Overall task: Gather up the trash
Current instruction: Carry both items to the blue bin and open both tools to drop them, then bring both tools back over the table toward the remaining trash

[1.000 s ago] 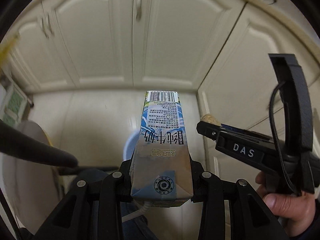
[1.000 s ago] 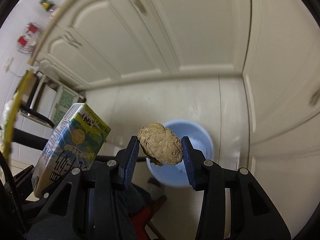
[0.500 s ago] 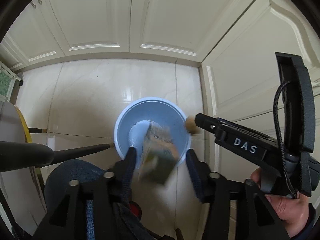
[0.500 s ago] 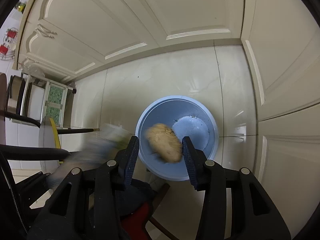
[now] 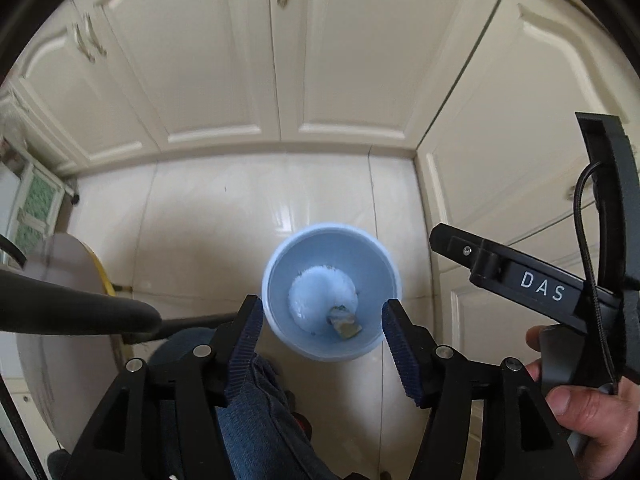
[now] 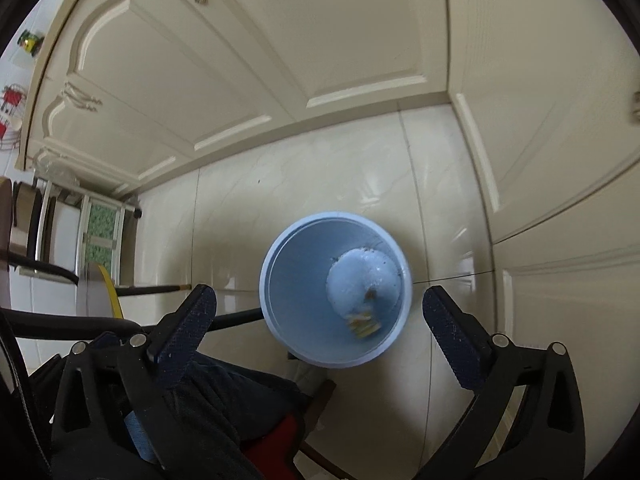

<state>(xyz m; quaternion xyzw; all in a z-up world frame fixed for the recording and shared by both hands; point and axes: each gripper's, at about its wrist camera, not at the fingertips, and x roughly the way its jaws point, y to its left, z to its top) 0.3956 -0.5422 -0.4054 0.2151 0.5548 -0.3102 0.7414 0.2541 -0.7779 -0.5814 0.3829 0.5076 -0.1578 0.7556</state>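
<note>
A light blue bin [image 5: 331,292] stands on the pale tiled floor below both grippers; it also shows in the right wrist view [image 6: 335,292]. The milk carton [image 5: 345,322] lies at the bin's bottom, seen in the right wrist view [image 6: 362,325] as well. A small brown speck [image 6: 371,292] beside it may be the crumpled brown ball. My left gripper [image 5: 322,334] is open and empty above the bin. My right gripper [image 6: 318,326] is open wide and empty above the bin; its side [image 5: 532,284] shows in the left wrist view.
Cream cabinet doors [image 5: 280,60] close the corner behind and to the right of the bin. A chair with black arms [image 5: 72,312] and a round seat is at the left. The person's jeans-clad leg [image 5: 256,412] is below the grippers.
Both grippers opened. The milk carton dropped from the left gripper and the brown ball from the right into the blue bin. Both cameras tilted back up a little.
</note>
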